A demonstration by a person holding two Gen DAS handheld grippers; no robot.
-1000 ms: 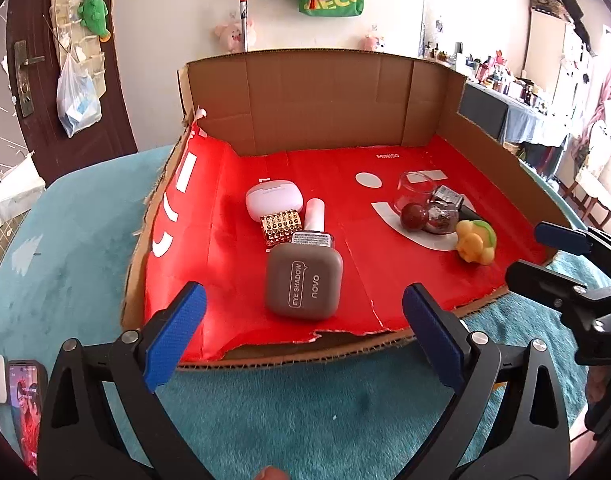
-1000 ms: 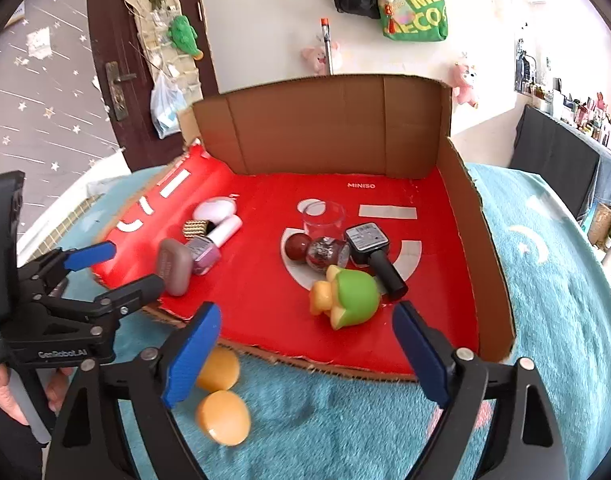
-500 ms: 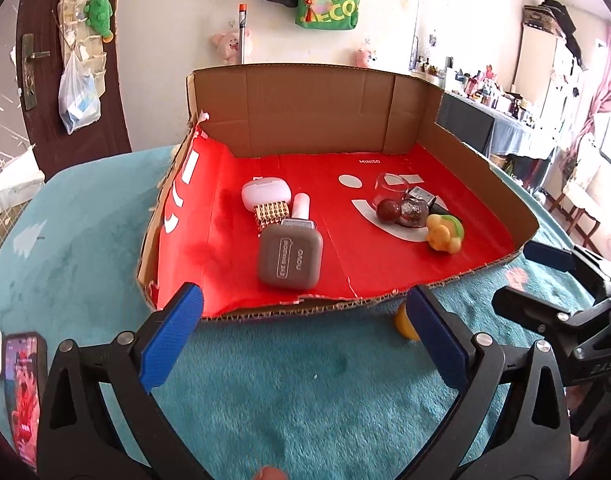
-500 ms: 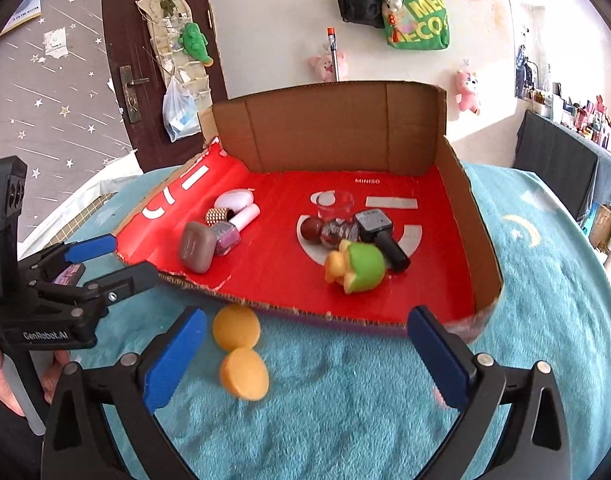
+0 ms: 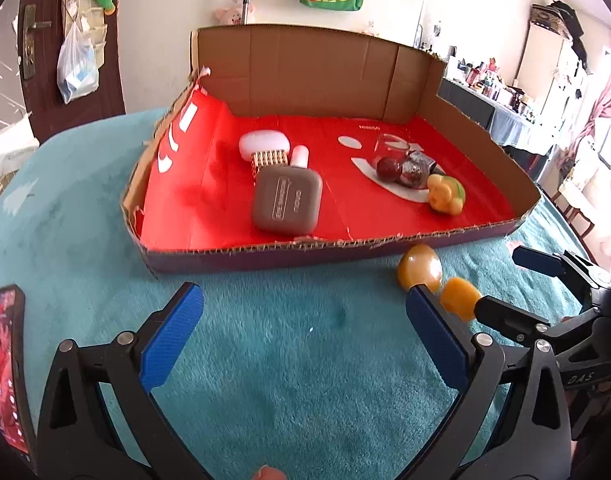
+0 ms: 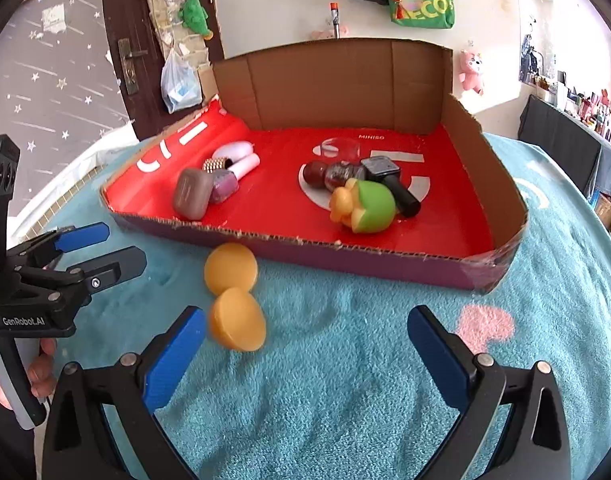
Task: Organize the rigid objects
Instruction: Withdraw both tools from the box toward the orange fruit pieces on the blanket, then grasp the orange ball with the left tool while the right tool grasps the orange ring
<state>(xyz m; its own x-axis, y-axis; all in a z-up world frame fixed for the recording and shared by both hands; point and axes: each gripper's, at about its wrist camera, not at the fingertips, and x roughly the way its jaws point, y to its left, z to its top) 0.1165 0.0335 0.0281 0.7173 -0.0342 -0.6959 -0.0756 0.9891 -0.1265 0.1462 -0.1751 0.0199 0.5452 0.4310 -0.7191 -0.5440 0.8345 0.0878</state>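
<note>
Left gripper [image 5: 305, 324]: fingers held apart, nothing between.
Right gripper [image 6: 307, 340]: fingers spread wide, empty.
Orange discs [image 6: 235, 294]: laid on the blanket [image 6: 345, 380], before the box [image 6: 385, 256].

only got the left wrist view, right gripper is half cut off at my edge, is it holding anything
Observer: No. The right gripper is wide open over the teal blanket, with nothing between its pads.
Operator: where are the orange pieces from there
Observer: The nearer piece lies just ahead of its left finger.
Operator: whats behind the eyeshadow case
Observer: A purple nail polish bottle lying on its side against it.
</note>
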